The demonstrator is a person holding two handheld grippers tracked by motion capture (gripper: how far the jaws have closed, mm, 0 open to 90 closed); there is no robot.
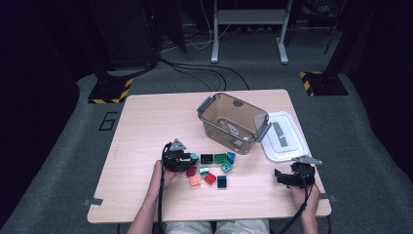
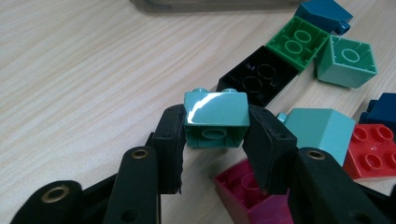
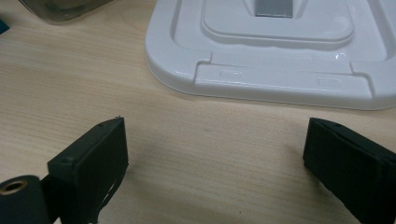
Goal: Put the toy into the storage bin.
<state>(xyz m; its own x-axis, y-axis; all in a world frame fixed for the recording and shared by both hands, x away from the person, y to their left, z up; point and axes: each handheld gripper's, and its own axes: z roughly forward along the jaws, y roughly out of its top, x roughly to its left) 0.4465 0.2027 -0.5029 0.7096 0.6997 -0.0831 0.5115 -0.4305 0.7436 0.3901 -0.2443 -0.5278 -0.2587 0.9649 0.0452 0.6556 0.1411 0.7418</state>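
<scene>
My left gripper [image 2: 215,133] is shut on a teal brick [image 2: 216,116], held a little above the wooden table [image 1: 146,126]; in the high view this gripper [image 1: 187,160] sits left of the brick pile with the teal brick [image 1: 194,157] at its tip. Several loose bricks lie beside it: black [image 2: 259,80], green [image 2: 299,42], light teal [image 2: 348,61], dark blue [image 2: 324,13], red [image 2: 374,150] and magenta [image 2: 250,196]. My right gripper [image 3: 215,161] stands open over bare table near the front right [image 1: 284,178], with nothing between its jaws.
A clear grey bin [image 1: 234,122] with open latches stands in the middle back of the table. Its white lid [image 1: 285,136] lies flat to the right of it, just beyond my right gripper [image 3: 261,51]. The table's left half is bare wood.
</scene>
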